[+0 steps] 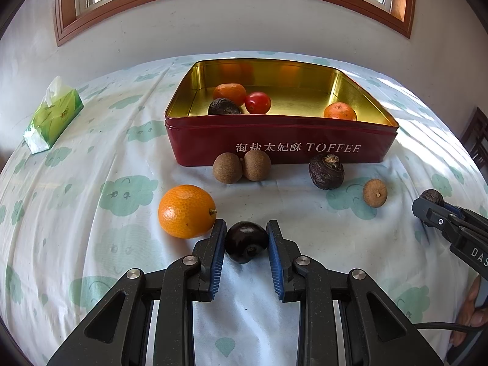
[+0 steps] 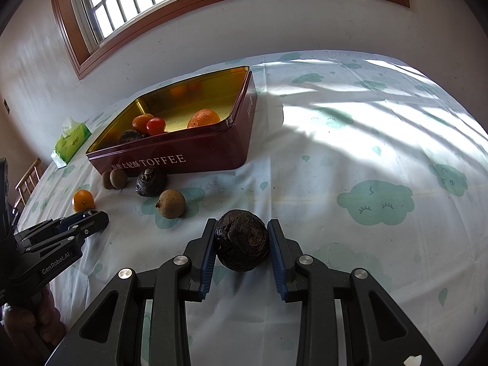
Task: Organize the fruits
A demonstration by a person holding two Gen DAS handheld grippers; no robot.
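— So, the fruit? 
— A smooth dark fruit lies on the tablecloth between the left gripper pads, jaws apart, beside an orange.
— And the right view?
— Only there: the right gripper clamps a wrinkled dark fruit. Both point toward the toffee tin.

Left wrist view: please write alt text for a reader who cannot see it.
The left gripper brackets a smooth dark fruit on a cloud-print tablecloth, beside an orange kumquat. Behind, a red toffee tin holds four fruits.
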